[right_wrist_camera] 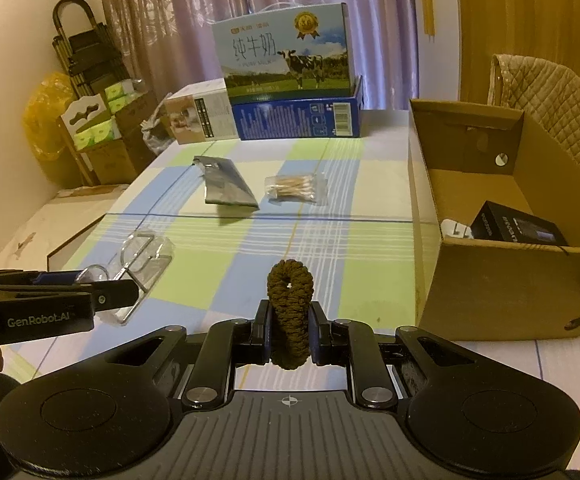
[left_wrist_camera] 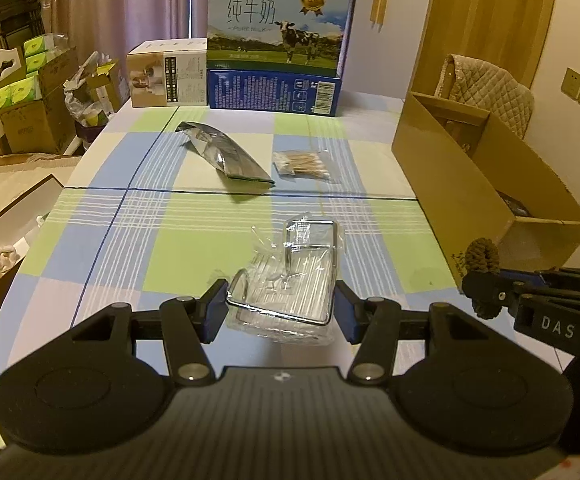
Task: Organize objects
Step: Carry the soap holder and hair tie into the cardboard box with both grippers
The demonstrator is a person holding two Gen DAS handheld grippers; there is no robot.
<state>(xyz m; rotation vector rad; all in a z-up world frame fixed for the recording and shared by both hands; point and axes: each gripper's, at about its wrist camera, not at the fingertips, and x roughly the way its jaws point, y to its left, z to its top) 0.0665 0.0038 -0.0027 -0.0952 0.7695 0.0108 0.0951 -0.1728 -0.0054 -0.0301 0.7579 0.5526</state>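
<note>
My left gripper (left_wrist_camera: 281, 312) is shut on a chrome wire rack (left_wrist_camera: 302, 264) wrapped in clear plastic, its blue pads pressing the rim on both sides, low over the checked tablecloth (left_wrist_camera: 185, 248). The right wrist view shows that rack (right_wrist_camera: 145, 256) at the left, past the left gripper (right_wrist_camera: 129, 292). A brown knitted hair tie (right_wrist_camera: 290, 284) stands upright with my right gripper (right_wrist_camera: 290, 314) shut on it, left of an open cardboard box (right_wrist_camera: 490, 292). Further back on the table lie a silver foil pouch (left_wrist_camera: 225, 152) and a bag of cotton swabs (left_wrist_camera: 302, 164).
The cardboard box (left_wrist_camera: 470, 184) holds a black carton (right_wrist_camera: 518, 228). At the table's far edge a milk carton (left_wrist_camera: 277, 28) sits on a blue box (left_wrist_camera: 273, 92), beside a white box (left_wrist_camera: 165, 76). A padded chair (right_wrist_camera: 550, 100) stands behind the cardboard box. Cartons crowd the floor (left_wrist_camera: 29, 104) at left.
</note>
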